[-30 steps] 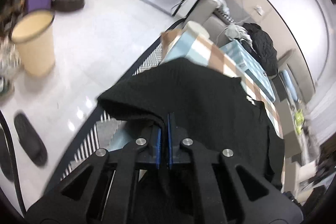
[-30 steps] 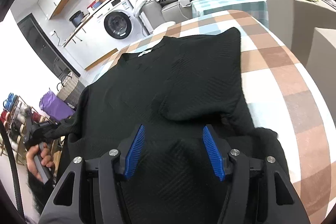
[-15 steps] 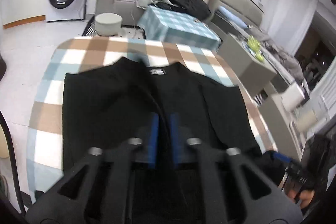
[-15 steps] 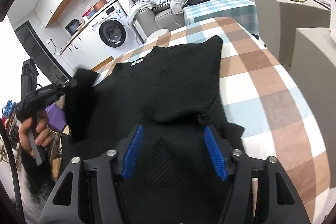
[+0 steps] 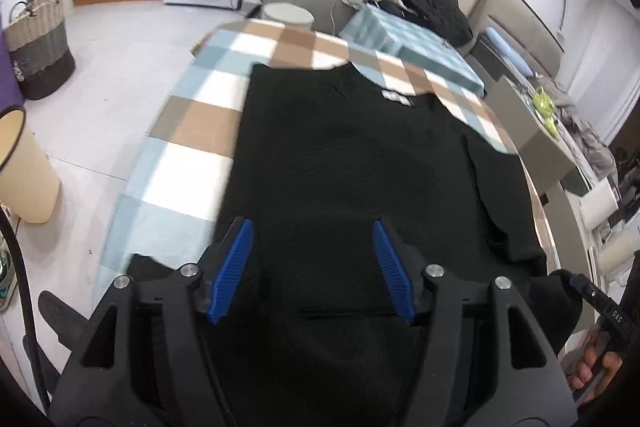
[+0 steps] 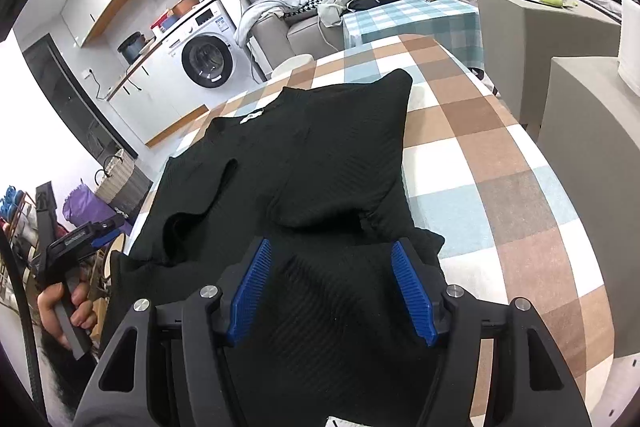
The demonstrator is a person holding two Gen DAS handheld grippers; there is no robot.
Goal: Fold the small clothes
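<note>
Presently the black sweater [image 5: 360, 163] lies flat on the checked tablecloth [image 5: 192, 155], both sleeves folded in over the body. Left gripper [image 5: 312, 267]: jaws have just been opening and stand apart, nothing pinched; the knit spreads out ahead of and beneath the blue pads [image 5: 232, 267], collar label at the far end. Right gripper [image 6: 332, 287]: jaws apart as well, pads [image 6: 412, 291] clear of the cloth, the hem below and between them, the folded right sleeve just beyond the tips.
</note>
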